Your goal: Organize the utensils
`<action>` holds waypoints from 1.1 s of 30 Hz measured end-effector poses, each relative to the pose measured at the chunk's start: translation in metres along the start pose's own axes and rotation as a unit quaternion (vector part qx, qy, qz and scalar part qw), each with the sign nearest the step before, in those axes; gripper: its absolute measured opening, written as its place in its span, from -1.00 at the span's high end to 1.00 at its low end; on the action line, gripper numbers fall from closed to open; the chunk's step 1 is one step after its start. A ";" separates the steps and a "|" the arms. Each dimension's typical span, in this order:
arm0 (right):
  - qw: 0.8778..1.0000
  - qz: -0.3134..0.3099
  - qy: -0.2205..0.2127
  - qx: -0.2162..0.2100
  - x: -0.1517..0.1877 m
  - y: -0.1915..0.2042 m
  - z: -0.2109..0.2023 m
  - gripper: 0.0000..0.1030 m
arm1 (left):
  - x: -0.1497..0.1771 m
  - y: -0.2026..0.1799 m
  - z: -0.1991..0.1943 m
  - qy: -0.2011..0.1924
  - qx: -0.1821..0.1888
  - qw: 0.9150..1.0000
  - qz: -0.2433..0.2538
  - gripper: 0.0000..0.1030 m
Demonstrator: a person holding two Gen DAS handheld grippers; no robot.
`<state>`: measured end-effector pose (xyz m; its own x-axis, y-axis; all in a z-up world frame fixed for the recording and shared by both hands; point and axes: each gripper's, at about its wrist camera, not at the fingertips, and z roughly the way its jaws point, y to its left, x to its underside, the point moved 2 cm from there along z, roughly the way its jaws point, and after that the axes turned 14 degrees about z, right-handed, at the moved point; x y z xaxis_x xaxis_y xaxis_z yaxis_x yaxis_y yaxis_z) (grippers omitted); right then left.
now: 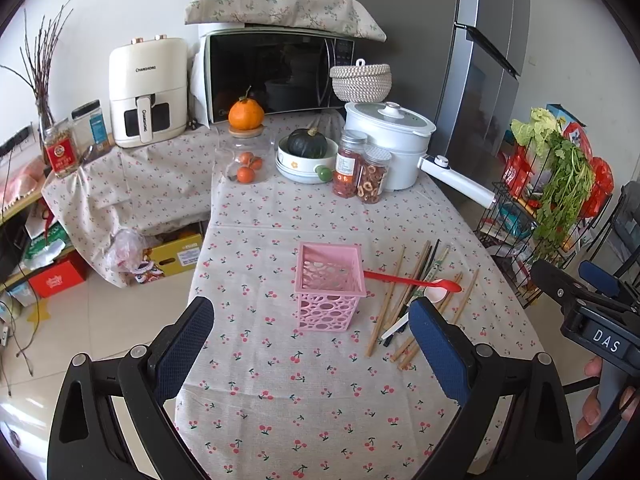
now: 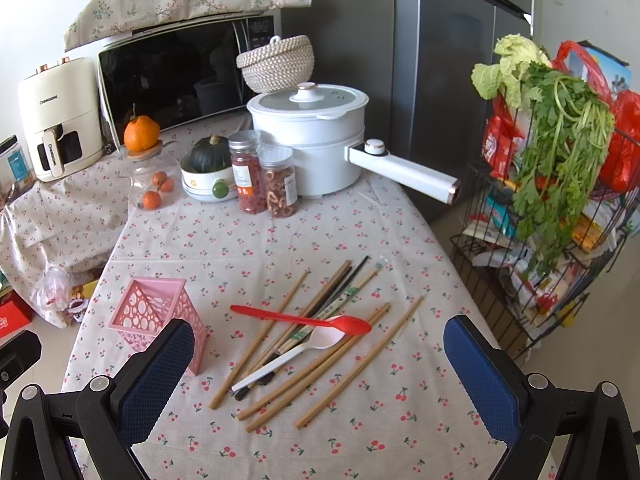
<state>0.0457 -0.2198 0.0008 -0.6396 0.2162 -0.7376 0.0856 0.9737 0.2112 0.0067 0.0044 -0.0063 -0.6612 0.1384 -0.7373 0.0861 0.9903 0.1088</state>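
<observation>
A pink perforated utensil holder (image 1: 330,286) (image 2: 160,312) stands upright and empty on the cherry-print tablecloth. To its right lies a loose pile of wooden chopsticks (image 1: 416,284) (image 2: 320,344), with a red spoon (image 1: 412,281) (image 2: 300,317) and a white spoon (image 2: 296,354) across them. My left gripper (image 1: 312,320) hovers open above the cloth, just in front of the holder. Nothing sits between the fingers of my right gripper (image 2: 320,344), which is open over the near end of the pile and also shows at the right edge of the left wrist view (image 1: 576,284).
At the back of the table stand a white electric pot (image 2: 312,136), two spice jars (image 2: 264,176), a bowl with a green squash (image 2: 208,168), a glass jar under an orange (image 2: 148,176), a microwave (image 2: 180,76) and an air fryer (image 1: 148,92). A wire rack with greens (image 2: 560,200) stands right.
</observation>
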 end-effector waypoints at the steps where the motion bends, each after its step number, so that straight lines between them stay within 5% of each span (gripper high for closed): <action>1: 1.000 0.000 0.000 0.000 0.000 0.000 0.000 -0.99 | 0.000 0.000 0.000 0.000 0.000 1.000 0.000 -0.93; 33: 1.000 0.006 0.007 -0.002 0.002 0.000 0.003 -0.99 | -0.002 -0.008 0.002 -0.001 0.003 1.000 0.001 -0.93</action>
<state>0.0461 -0.2194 -0.0027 -0.6496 0.2268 -0.7256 0.0904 0.9707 0.2224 0.0089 -0.0037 -0.0064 -0.6597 0.1396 -0.7385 0.0917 0.9902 0.1053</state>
